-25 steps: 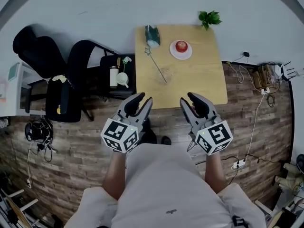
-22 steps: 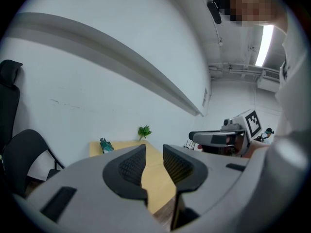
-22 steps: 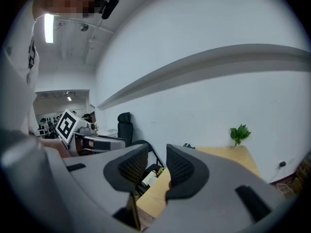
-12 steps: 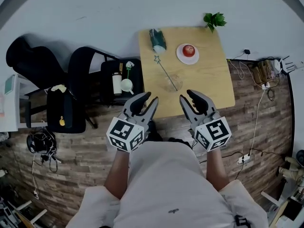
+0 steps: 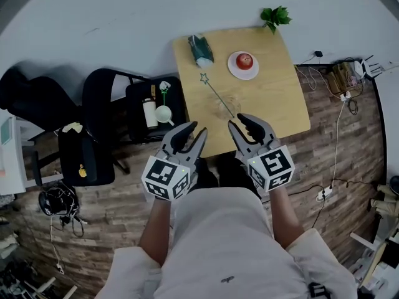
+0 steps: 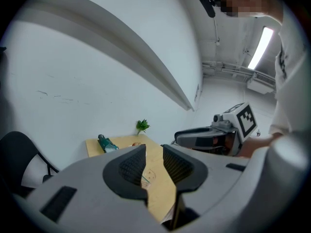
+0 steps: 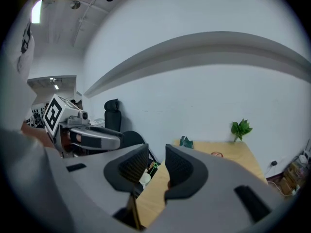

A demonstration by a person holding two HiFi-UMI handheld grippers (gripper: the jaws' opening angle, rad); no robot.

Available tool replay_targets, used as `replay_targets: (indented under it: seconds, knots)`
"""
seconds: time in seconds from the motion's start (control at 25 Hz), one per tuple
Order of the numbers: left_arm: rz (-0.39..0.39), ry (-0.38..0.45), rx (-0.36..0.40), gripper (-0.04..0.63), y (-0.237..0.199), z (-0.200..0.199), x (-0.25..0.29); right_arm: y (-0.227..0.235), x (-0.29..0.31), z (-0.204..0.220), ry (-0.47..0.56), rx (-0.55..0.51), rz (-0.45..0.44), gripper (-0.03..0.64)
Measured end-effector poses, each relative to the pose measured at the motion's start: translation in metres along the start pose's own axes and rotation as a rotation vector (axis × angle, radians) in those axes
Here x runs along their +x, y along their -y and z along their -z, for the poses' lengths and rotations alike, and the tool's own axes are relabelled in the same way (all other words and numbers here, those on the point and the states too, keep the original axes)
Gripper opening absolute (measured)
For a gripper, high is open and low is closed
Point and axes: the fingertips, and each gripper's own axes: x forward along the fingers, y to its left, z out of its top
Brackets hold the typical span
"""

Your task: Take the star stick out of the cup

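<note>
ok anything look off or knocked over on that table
Nothing stands out. The star stick leans at a slant in the clear cup, the apple sits on its plate, and the green packet lies by the far edge of the table. No spill or damage shows.

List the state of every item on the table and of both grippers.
Thin star-tipped stick: standing slanted in the cup, not yet taken.
Clear cup: upright, holding the stick.
Red apple: resting on the white plate.
Green packet: resting on the wooden table.
Left gripper: open, empty.
Right gripper: open, empty.
</note>
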Motion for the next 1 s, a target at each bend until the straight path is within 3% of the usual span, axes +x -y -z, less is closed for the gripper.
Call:
replay_targets:
  seconds: [1.0]
  knots:
    - [-0.003, -0.056, -0.032, 0.098, -0.042, 0.02, 0.031, 0.039, 0.091, 0.062, -0.132, -0.014, 0.014, 0.089]
